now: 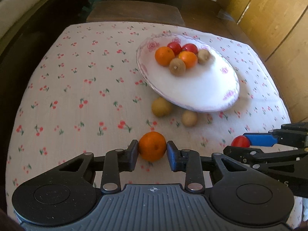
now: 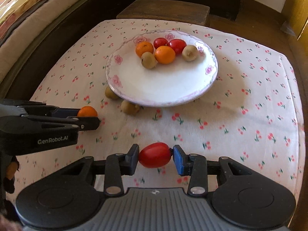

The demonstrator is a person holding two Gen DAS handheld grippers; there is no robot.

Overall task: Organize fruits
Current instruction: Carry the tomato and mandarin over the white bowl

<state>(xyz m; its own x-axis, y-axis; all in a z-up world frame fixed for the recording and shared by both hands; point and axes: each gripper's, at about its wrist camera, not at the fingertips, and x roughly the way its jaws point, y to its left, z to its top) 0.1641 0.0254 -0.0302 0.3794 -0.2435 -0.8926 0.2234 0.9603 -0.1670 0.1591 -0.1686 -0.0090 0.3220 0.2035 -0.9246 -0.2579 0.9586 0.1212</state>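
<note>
My left gripper (image 1: 152,150) is shut on an orange (image 1: 152,146) near the front of the table; both pads press its sides. My right gripper (image 2: 155,155) is shut on a red oval tomato (image 2: 155,155), held just above the cloth. Each gripper shows in the other's view: the right gripper (image 1: 243,144) with the tomato (image 1: 240,141) at the right, the left gripper (image 2: 90,115) with the orange (image 2: 87,111) at the left. A white floral plate (image 2: 165,88) holds two oranges, two red tomatoes and two kiwis. Two more kiwis (image 2: 130,107) (image 2: 110,93) lie on the cloth by the plate's near left rim.
The table wears a white cloth with cherry print (image 2: 240,119). A dark wooden stool (image 2: 163,9) stands beyond the far edge. A bed (image 2: 28,15) runs along the left, wooden cabinet doors (image 1: 269,15) at the right.
</note>
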